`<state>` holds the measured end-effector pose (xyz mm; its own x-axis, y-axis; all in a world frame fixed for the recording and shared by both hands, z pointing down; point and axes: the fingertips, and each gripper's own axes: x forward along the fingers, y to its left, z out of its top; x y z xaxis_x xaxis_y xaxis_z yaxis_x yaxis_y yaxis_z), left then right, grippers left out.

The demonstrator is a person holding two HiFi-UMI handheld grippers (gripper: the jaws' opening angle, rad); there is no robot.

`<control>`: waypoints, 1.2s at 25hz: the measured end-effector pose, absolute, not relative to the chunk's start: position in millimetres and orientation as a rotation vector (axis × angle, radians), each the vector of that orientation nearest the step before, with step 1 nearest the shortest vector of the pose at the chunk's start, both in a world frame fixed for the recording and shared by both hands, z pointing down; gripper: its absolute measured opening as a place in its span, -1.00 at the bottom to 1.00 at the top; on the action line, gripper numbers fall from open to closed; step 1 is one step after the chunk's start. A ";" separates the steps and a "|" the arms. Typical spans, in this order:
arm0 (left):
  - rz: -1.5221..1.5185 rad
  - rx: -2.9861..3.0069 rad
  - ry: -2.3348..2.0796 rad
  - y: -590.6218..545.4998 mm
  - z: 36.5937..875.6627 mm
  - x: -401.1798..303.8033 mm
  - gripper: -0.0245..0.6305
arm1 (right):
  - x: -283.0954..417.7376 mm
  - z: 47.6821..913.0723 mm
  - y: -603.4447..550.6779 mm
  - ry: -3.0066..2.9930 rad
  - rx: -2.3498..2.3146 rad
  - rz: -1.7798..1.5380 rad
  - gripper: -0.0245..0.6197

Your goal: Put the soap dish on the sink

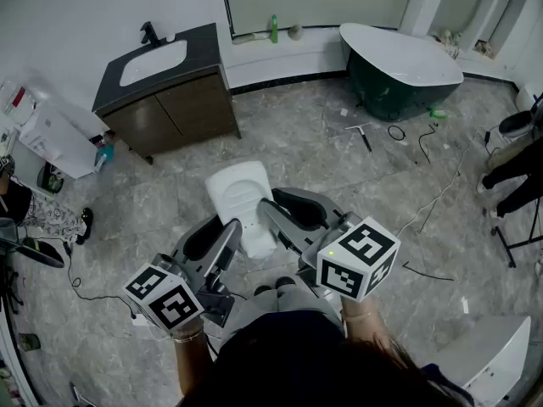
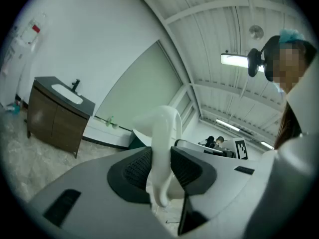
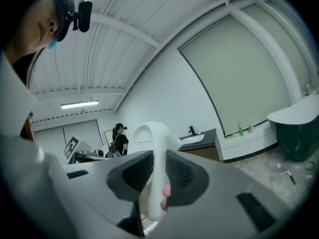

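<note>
A white soap dish (image 1: pixel 240 202) hangs over the marble floor in front of me, held from both sides. My left gripper (image 1: pixel 229 237) is shut on its left rim, and my right gripper (image 1: pixel 270 216) is shut on its right rim. In the left gripper view the soap dish's thin rim (image 2: pixel 163 133) stands pinched between the dark pads of the left gripper (image 2: pixel 160 169). The right gripper view shows the soap dish's rim (image 3: pixel 155 148) clamped in the right gripper (image 3: pixel 158 176). The white sink (image 1: pixel 153 61) sits in a dark vanity top, far left; the sink (image 2: pixel 65 92) also shows in the left gripper view, and the sink (image 3: pixel 193 138) in the right gripper view.
A dark green bathtub (image 1: pixel 397 62) stands at the back right. A green bottle (image 1: pixel 273 28) is on the window ledge. Cables (image 1: pixel 433 197) and a squeegee (image 1: pixel 363 134) lie on the floor. A white unit (image 1: pixel 53 138) is at the left wall. Another person (image 3: pixel 119 138) stands far off.
</note>
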<state>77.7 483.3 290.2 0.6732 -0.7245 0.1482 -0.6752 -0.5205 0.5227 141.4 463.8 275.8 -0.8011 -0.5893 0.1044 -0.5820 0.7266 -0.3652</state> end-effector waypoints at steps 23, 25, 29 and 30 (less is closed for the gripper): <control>-0.196 2.290 -1.086 481.1 304.7 75.1 -0.55 | 141.9 291.3 463.4 2.907 -1.003 -0.623 -0.65; -0.209 2.272 -1.103 473.8 306.8 72.7 -0.55 | 139.1 293.1 455.4 2.928 -0.986 -0.616 -0.65; -0.222 2.214 -1.137 454.5 312.3 62.4 -0.55 | 128.2 298.3 433.9 2.948 -0.951 -0.654 -0.65; -0.223 2.203 -1.142 451.1 314.9 60.5 -0.55 | 126.3 301.0 430.2 2.950 -0.944 -0.663 -0.65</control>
<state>60.5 451.1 314.9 0.6082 -0.7822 0.1351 -0.6737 -0.4187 0.6090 126.3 430.2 301.0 -0.8219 -0.5496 0.1495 -0.5607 0.7347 -0.3820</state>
